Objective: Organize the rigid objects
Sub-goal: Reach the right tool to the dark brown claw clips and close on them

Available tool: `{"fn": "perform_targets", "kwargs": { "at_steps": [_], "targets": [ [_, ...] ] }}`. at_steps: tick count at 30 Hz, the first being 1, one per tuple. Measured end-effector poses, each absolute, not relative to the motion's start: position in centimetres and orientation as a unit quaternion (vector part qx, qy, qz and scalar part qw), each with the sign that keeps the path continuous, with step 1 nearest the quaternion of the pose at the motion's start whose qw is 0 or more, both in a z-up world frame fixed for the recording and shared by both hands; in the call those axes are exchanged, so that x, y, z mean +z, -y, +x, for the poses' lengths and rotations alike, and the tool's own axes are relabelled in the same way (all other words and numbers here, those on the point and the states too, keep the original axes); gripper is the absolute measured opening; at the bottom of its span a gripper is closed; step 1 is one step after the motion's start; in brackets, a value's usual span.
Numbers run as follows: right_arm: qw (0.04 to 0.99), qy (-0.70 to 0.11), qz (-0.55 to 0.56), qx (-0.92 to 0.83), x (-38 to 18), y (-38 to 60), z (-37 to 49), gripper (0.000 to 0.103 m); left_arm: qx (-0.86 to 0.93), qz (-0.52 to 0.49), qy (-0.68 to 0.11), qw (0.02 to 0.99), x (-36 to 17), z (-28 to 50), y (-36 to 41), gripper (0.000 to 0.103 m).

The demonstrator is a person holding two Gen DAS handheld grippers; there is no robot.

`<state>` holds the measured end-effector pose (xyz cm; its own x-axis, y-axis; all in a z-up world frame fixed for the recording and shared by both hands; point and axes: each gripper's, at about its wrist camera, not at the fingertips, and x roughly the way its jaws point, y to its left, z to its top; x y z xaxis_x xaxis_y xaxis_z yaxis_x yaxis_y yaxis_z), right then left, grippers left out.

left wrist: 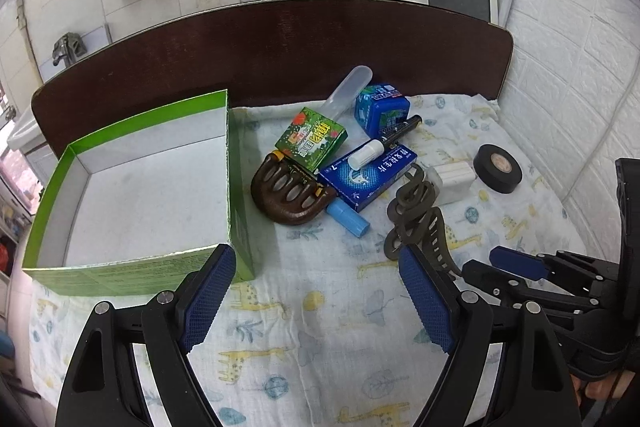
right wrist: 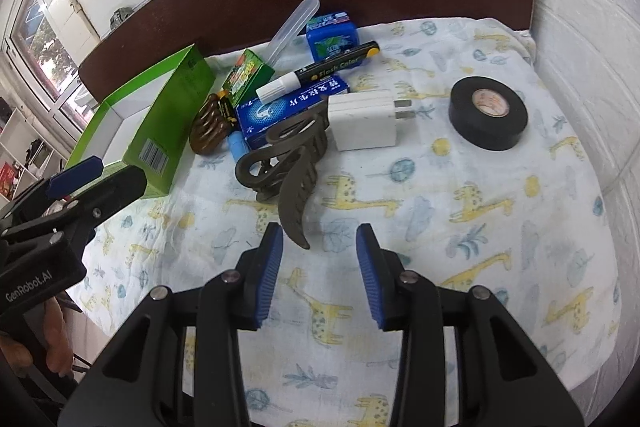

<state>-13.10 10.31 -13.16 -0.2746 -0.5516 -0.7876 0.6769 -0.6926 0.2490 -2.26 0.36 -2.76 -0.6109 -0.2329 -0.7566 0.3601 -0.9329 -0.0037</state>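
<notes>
An empty green cardboard box [left wrist: 152, 187] stands open at the left of the giraffe-print cloth. Beside it lies a pile: a brown hair claw [left wrist: 288, 191], a small green box [left wrist: 312, 141], a blue medicine box [left wrist: 368, 175], a marker [left wrist: 384, 143] and a blue tub [left wrist: 382, 105]. A grey hair claw [right wrist: 288, 163] lies in front of a white charger [right wrist: 364, 123]. My right gripper [right wrist: 319, 229] is open, the grey claw's near tip between its pads, untouched. My left gripper [left wrist: 316, 249] is open wide over bare cloth near the green box's corner.
A black tape roll [right wrist: 488, 115] lies alone to the right. A clear tube case [left wrist: 348, 87] and a blue stick [left wrist: 348, 219] belong to the pile. A dark wooden headboard [left wrist: 280, 43] closes the far side, with a white wall on the right.
</notes>
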Motion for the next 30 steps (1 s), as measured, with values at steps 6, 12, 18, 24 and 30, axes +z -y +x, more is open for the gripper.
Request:
{"fn": "perform_targets", "kwargs": {
  "at_steps": [6,12,18,24,30],
  "targets": [
    [0.408,-0.087,0.470,-0.778,-14.1,-8.2,-13.3,0.038,-0.891,0.409,-0.081,0.181,-2.8,-3.1,0.7,0.084],
    [0.370,-0.075,0.496,-0.782,-15.3,-10.2,-15.4,0.036,-0.884,0.411,-0.090,0.203,-3.1,-4.2,0.6,0.084],
    [0.264,-0.045,0.478,-0.836,-14.6,-16.0,-19.3,0.036,-0.884,0.419,-0.084,0.190,-3.7,-6.0,-0.5,0.084],
    [0.317,-0.031,0.462,-0.828,-13.7,-15.7,-18.2,0.036,-0.890,0.421,-0.069,0.157,-4.1,-8.2,-1.4,0.084],
    [0.340,-0.055,0.460,-0.818,-13.9,-14.2,-17.6,0.036,-0.899,0.426,-0.073,0.073,-4.4,-10.5,-0.6,0.082]
  ]
}}
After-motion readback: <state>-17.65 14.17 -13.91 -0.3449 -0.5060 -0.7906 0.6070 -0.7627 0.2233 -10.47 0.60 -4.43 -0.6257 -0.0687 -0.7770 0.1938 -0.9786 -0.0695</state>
